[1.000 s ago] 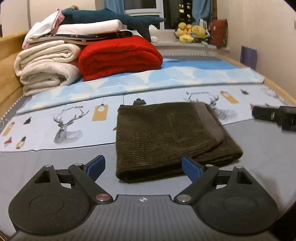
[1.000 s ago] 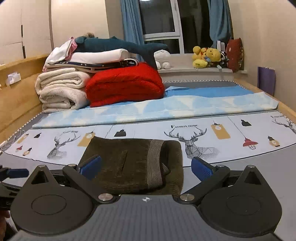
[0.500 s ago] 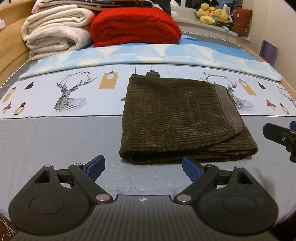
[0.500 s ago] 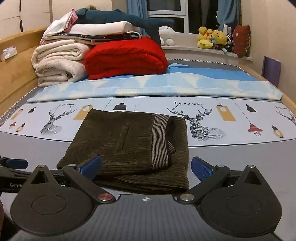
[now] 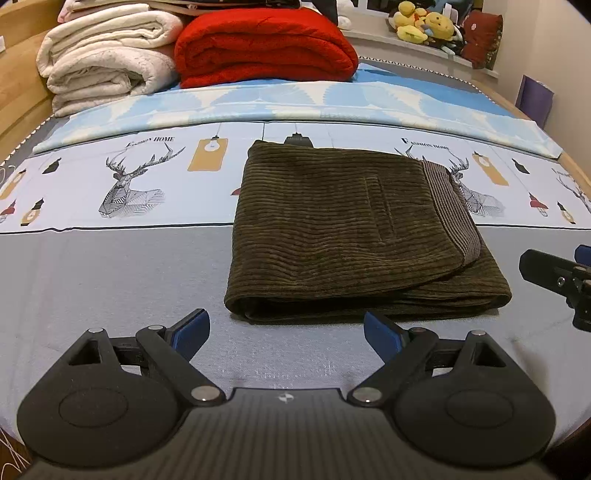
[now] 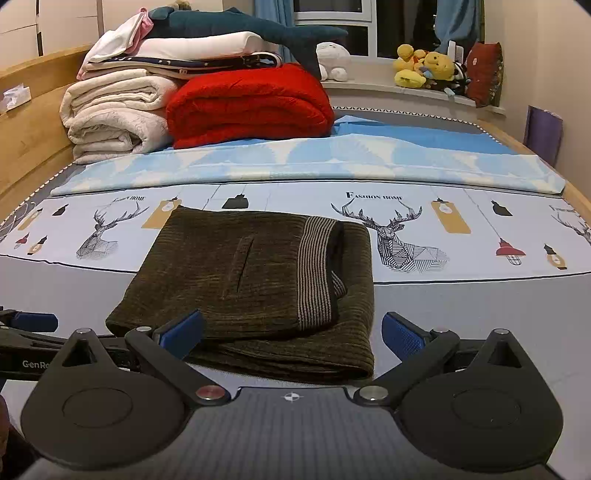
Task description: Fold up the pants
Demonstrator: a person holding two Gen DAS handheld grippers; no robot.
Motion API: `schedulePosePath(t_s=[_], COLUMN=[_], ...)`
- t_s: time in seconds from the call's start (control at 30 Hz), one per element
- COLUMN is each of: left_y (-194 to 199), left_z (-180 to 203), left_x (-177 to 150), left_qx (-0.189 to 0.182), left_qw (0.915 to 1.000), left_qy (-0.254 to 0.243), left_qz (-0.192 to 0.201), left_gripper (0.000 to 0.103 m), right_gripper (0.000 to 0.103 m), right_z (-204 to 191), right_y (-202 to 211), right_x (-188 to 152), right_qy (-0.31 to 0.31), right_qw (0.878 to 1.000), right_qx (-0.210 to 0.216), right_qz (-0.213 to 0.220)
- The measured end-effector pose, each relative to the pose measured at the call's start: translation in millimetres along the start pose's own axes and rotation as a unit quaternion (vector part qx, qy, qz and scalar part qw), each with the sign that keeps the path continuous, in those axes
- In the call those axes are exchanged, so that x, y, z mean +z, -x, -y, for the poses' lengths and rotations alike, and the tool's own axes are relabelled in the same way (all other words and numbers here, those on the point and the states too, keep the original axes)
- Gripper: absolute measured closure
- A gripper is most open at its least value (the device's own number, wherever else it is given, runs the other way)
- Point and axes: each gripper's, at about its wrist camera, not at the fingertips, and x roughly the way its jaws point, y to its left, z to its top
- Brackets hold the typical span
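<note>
We hold the left gripper and the right gripper with fingers spread apart and empty, just short of the pants. The pants lie as a compact folded bundle on the bed, striped waistband on top. If we nudge the near edge while hovering this close, the loose top layer could slide and undo the fold.

A: Warm, even indoor light; the dark window panes at twelve o'clock give none.

B: Sharp centres, soft shadows. Fisheye bending curves the edges; corners vignette black.
</note>
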Motion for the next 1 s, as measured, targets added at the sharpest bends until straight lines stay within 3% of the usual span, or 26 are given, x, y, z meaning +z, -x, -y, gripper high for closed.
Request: schedulePosePath(t_s=[1.0], left_y=[1.1], left_z=[3.5], left_x=[-0.3], left_qx=[-0.012], left_qw=[0.9999], left_qy=[-0.005], left_qz=[0.004], left_gripper=[0.010], right_gripper=[0.001], right_z=[-2.6], right_y=[-1.2], right_x=[0.4], right_qy=[0.003], right_qw=[1.000], right_qx=[0.001], right_qz=[-0.006])
